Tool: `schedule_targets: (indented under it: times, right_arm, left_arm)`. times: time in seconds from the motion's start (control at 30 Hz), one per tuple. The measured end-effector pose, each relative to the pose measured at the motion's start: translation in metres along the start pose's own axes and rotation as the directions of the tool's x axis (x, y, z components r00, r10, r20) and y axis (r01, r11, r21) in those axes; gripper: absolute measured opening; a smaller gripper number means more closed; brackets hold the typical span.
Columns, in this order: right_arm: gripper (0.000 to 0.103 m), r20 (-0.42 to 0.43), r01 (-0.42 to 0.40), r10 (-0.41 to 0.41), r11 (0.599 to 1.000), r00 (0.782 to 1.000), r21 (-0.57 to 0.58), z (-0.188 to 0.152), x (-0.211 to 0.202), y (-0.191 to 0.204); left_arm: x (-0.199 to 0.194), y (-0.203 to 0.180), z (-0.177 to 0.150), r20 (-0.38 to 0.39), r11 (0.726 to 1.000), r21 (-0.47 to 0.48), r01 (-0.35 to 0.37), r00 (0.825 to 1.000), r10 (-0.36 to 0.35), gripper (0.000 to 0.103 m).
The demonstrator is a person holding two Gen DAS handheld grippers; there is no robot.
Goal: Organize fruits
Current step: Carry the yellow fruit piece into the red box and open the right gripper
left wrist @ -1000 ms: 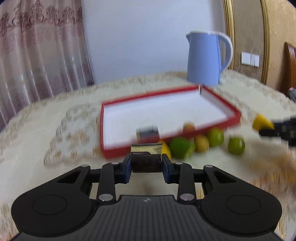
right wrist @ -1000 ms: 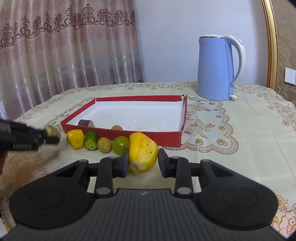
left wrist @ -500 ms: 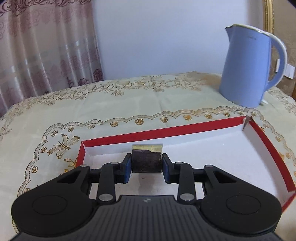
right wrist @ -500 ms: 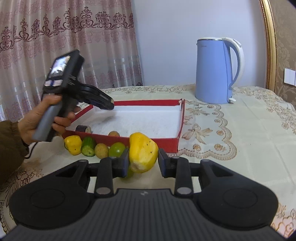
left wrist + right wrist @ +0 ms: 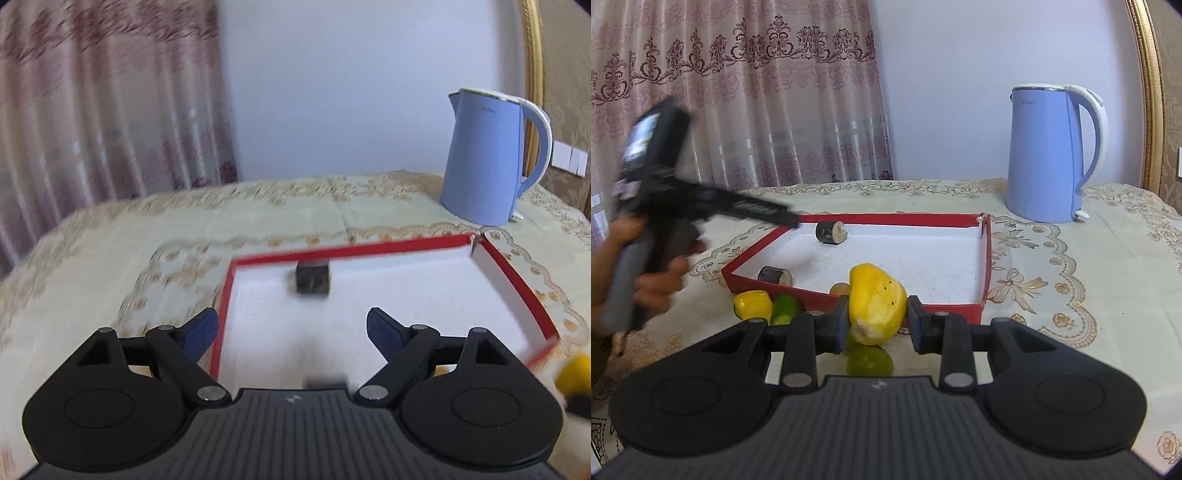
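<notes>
Beside the blue kettle (image 5: 1047,155), a cream embroidered worktop (image 5: 1071,266); left hand-held gripper (image 5: 291,326) just opened, empty; right hand-held gripper (image 5: 877,317) clamps yellow fruit (image 5: 877,302).

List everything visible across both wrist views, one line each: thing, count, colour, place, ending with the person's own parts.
Box: 1, red with white floor, table centre.
Dark cylinder pieces: 2, one by far wall, one at near-left corner.
Large yellow fruit: 1, between right pads.
Small fruits before box: yellow, green, green, tan.
Kettle: 1, blue, behind box.
Tablecloth: 1, cream.
Curtain: pink.
Left hand-held gripper: just opened, nothing between.
Right hand-held gripper: gripping.
Hand: 1.
</notes>
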State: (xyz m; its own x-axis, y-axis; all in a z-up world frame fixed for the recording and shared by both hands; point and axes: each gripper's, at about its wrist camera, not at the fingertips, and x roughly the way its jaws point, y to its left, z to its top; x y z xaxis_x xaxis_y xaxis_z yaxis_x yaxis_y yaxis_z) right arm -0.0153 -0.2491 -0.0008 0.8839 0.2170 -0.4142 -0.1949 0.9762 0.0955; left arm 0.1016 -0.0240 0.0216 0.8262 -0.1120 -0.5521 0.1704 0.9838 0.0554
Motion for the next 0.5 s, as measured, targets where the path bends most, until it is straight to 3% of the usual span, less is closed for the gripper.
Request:
schedule_targets:
  times: [0.23,0.5]
  right_arm:
    - [0.03,-0.011,-0.006,0.006,0.999,1.0,-0.033,0.006,0.011,0.008]
    - [0.031,-0.009,0.003,-0.004,0.996,1.0,-0.084,0.028,0.032,0.013]
  left_arm:
    - [-0.037,0.014,-0.044,-0.033,0.996,-0.08,-0.049,0.998,0.047,0.088]
    - [-0.037,0.023,-0.056,-0.085,0.993,-0.09,-0.08,0.994,0.073,0.088]
